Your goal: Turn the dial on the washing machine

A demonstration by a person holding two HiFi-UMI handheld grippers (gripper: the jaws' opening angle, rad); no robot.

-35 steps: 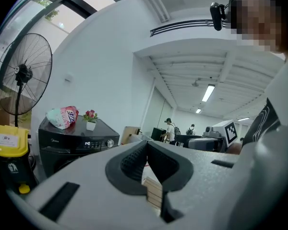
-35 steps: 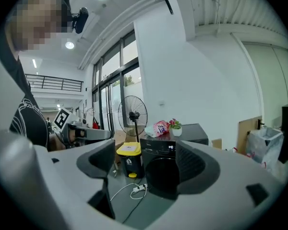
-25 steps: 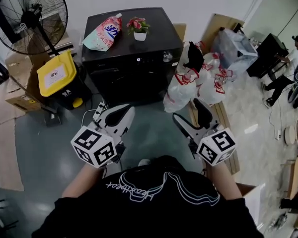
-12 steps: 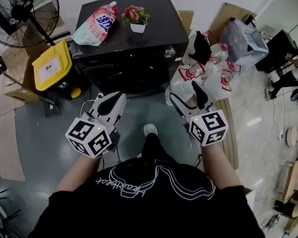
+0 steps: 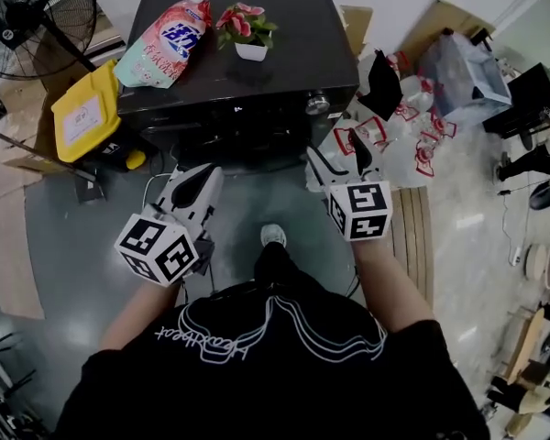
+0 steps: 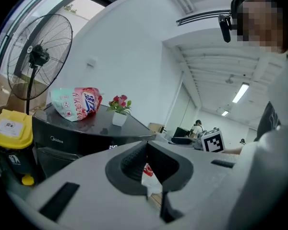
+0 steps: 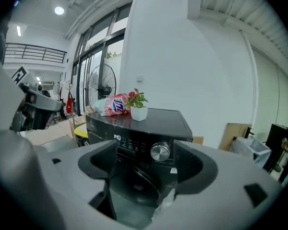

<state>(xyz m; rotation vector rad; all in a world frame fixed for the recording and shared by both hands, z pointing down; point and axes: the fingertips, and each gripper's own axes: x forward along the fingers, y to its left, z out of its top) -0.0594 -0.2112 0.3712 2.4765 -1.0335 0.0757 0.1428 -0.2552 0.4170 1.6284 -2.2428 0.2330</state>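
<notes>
Grey-floor room, washer ahead: approach phase, dial untouched

Grey polished floor, white walls, clutter on both sides. A black washing machine (image 5: pixel 284 58) stands against the wall in front of the person. On its lid lie a detergent pouch (image 5: pixel 160 42) and a small potted plant (image 5: pixel 246 33). To its left are a yellow-lidded bin (image 5: pixel 87 115) and a standing fan (image 5: pixel 27 16); to its right, a heap of white plastic bags (image 5: pixel 394 145).

Dial (image 7: pixel 160 152): silver knob at the right end of the front control panel.

Right gripper (image 5: pixel 342 160): jaws apart, nothing between them. Its own view frames the dial in the gap, well short of contact.

Left gripper (image 5: pixel 198 180): jaws closed together, empty, held low before the machine's left side.

Step judged: reach, before any grasp. The next move likely calls for advancing the right gripper until the jaws flank the knob squarely, then closing and rotating about the knob's axis. Risk: an off-centre grip slipping on smooth metal.
</notes>
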